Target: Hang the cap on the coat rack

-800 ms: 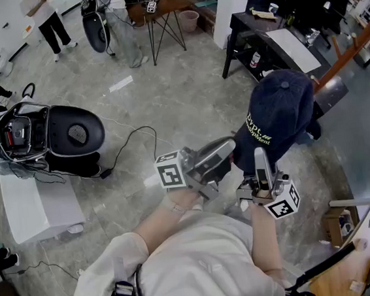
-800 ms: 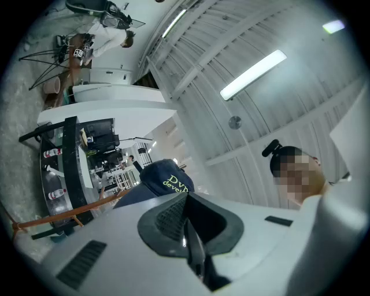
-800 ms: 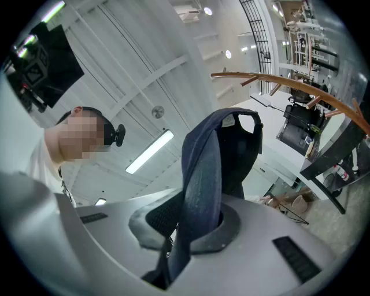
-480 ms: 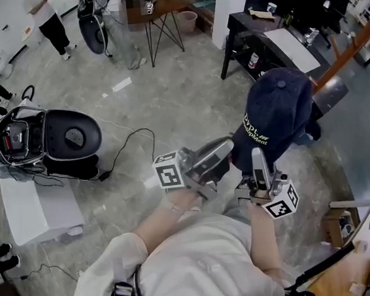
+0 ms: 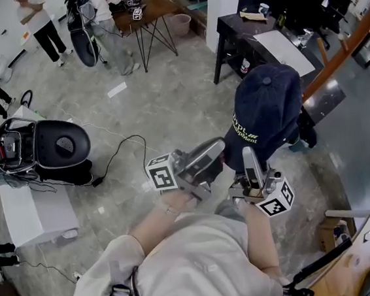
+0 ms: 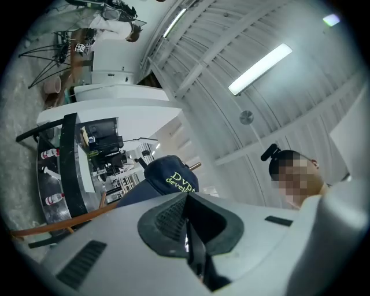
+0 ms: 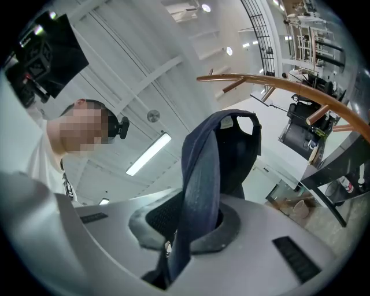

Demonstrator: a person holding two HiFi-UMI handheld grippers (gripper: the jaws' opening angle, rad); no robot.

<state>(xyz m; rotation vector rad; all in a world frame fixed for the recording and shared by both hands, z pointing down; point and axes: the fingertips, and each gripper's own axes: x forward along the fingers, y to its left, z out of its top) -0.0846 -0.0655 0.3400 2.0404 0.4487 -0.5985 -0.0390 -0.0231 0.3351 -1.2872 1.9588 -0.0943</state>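
A navy cap (image 5: pixel 267 112) with yellow-green lettering hangs upright in the air in front of me. My right gripper (image 5: pixel 247 162) is shut on its brim from below; the brim (image 7: pixel 199 191) runs between the jaws in the right gripper view. Just left of the cap, my left gripper (image 5: pixel 213 153) is shut with nothing in it. The cap (image 6: pixel 170 179) shows beyond the left gripper (image 6: pixel 186 215) in its own view. The coat rack's brown wooden arm (image 5: pixel 342 52) slants behind the cap at the right and curves above it (image 7: pixel 289 89) in the right gripper view.
A black desk (image 5: pixel 272 43) with papers stands beyond the cap. At the far left a small table (image 5: pixel 141 10) has people standing around it. To the left, on the floor, are a black open case (image 5: pixel 53 148), a white box (image 5: pixel 37 212) and a cable (image 5: pixel 117 154).
The whole view has slid a little left and up. The cap and both grippers keep nearly the same pose relative to each other and to the wooden arm.
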